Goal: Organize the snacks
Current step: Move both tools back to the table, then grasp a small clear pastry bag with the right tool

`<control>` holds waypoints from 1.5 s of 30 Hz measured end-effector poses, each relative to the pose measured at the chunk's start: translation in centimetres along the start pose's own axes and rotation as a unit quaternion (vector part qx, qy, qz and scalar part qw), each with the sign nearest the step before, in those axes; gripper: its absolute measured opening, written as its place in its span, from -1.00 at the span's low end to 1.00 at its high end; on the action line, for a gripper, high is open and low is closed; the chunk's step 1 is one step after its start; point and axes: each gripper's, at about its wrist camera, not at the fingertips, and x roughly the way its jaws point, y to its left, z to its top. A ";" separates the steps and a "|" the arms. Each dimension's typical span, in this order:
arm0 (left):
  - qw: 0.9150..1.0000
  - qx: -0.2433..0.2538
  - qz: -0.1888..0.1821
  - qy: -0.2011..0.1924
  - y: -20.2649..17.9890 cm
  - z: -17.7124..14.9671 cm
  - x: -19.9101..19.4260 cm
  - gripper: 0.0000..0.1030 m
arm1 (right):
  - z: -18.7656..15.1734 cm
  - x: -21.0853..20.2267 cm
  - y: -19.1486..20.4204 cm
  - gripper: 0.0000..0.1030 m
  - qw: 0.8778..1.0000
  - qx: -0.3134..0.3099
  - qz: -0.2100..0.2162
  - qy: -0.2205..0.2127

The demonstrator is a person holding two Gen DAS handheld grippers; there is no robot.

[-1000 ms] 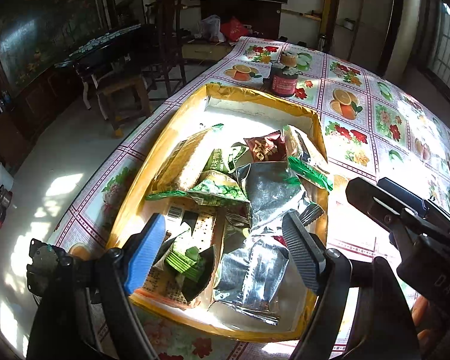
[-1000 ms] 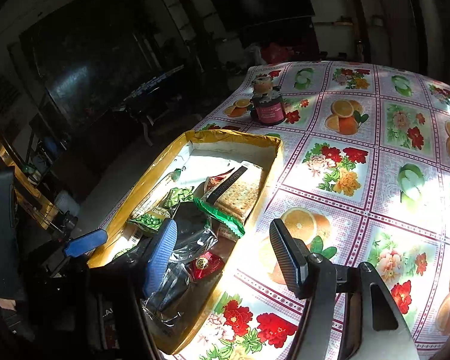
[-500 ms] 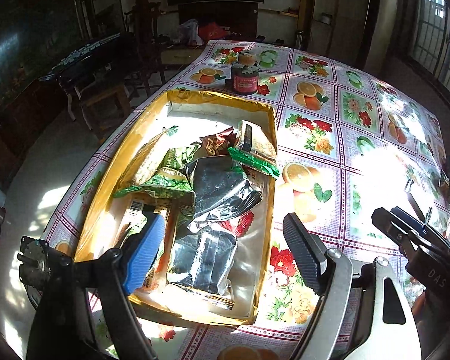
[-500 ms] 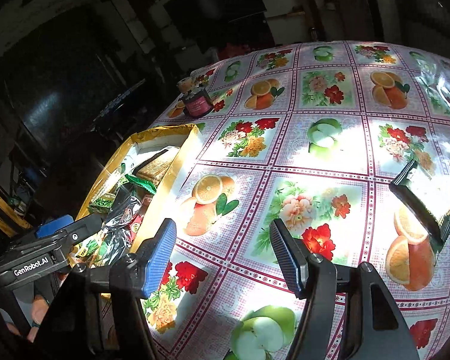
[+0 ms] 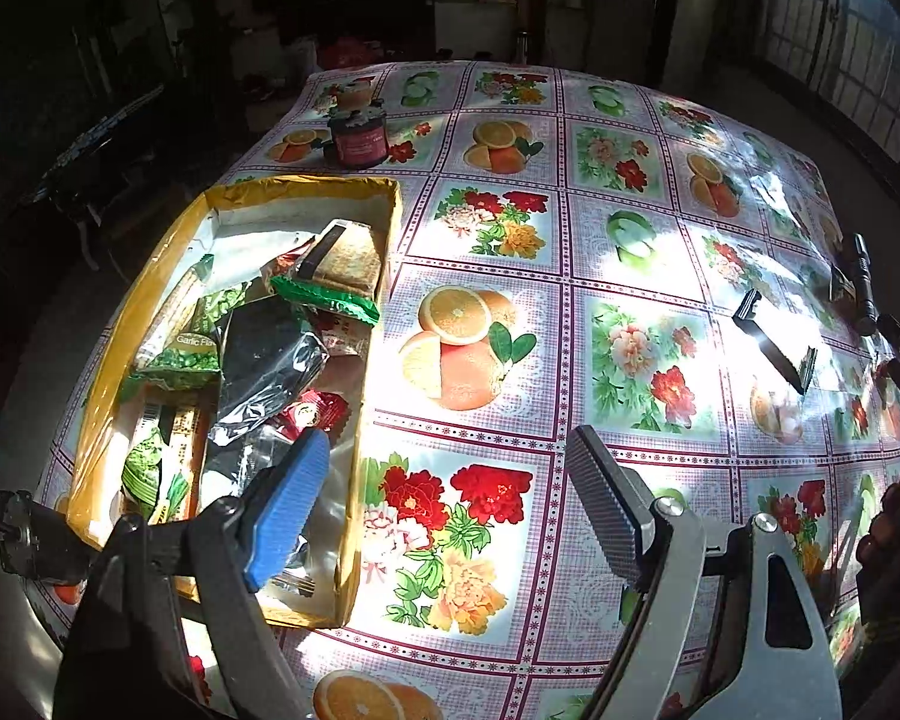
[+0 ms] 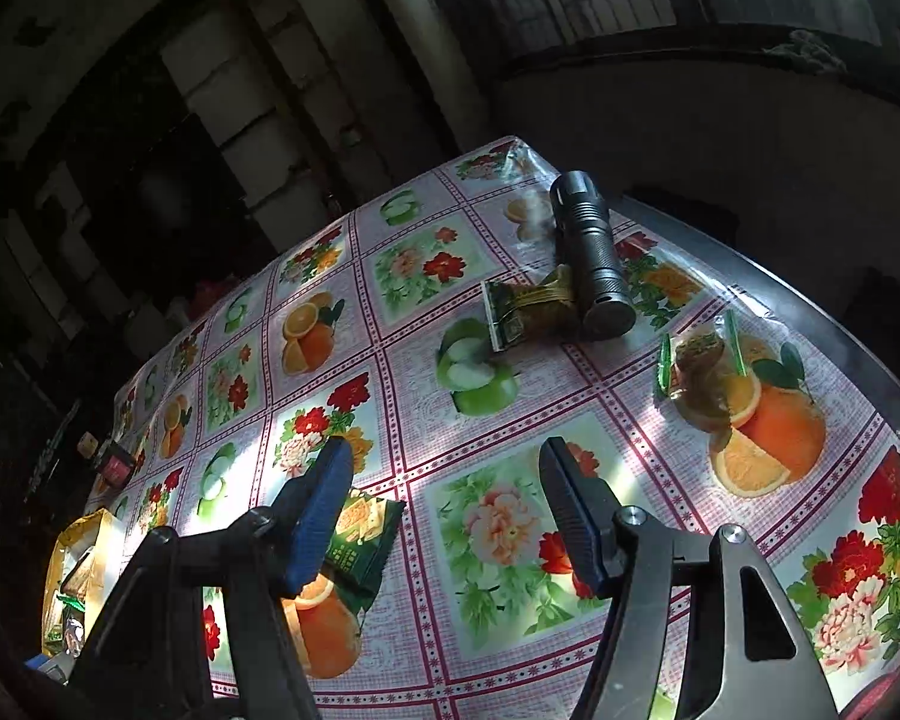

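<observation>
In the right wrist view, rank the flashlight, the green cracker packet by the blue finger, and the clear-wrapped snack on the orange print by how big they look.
1. Flashlight, longest of the three.
2. Green cracker packet, partly hidden behind the right gripper, which is open and empty.
3. Clear-wrapped snack.

The packet lies nearer the camera, so ranks two and three are unsure.

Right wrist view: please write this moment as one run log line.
right gripper: open, empty | loose snacks: green cracker packet, two small packets near flashlight | box: far left

"Garlic Fla…" on green snack packet (image 5: 189,348) in box
</observation>
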 end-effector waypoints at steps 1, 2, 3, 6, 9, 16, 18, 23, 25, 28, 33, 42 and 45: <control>1.000 0.004 -0.002 0.002 -0.4 -0.1 0.1 0.58 | 1.2 0.6 -0.9 0.26 1.000 0.014 -0.002 -0.002; 1.000 0.008 -0.004 0.005 -0.8 -0.1 0.2 0.58 | 2.3 1.5 -1.4 0.20 0.999 0.026 0.017 0.005; 1.000 0.012 -0.006 0.008 -1.2 -0.1 0.3 0.58 | 3.3 2.5 -1.4 0.16 0.999 0.032 0.041 0.016; 0.999 0.026 -0.007 0.018 -2.2 -0.4 0.7 0.58 | 5.8 5.8 -0.1 0.15 0.999 0.009 0.044 0.022; 0.999 0.038 -0.002 0.021 -2.6 -0.6 0.8 0.58 | 7.7 9.4 0.9 0.15 0.998 0.000 0.046 0.034; 0.999 0.029 -0.004 0.036 -2.5 0.3 2.5 0.58 | 5.9 12.7 1.3 0.18 0.990 -0.030 0.003 0.135; 0.999 0.026 -0.009 0.043 -2.7 0.6 3.3 0.58 | 2.8 10.8 3.1 0.18 0.978 -0.046 0.081 0.186; 0.998 0.036 -0.018 0.050 -3.9 1.1 3.8 0.58 | -0.9 4.0 6.0 0.19 0.972 -0.111 0.152 0.142; 0.998 0.039 -0.020 0.045 -4.1 1.0 3.5 0.59 | -0.4 4.0 5.0 0.23 0.975 -0.095 0.142 0.139; 0.998 0.042 -0.026 0.047 -4.5 0.8 3.3 0.58 | -0.4 4.9 4.8 0.23 0.974 -0.112 0.115 0.163; 0.996 0.052 -0.035 0.058 -5.6 0.4 3.6 0.59 | -0.7 4.1 5.3 0.14 0.975 -0.150 0.091 0.136; 0.993 0.085 -0.057 0.059 -8.0 -0.6 2.9 0.58 | 5.4 4.5 -5.8 0.21 0.983 -0.015 -0.180 0.018; 0.993 0.082 -0.057 0.055 -7.7 -0.5 2.6 0.58 | 4.4 6.3 -5.7 -0.26 0.987 -0.025 -0.135 0.078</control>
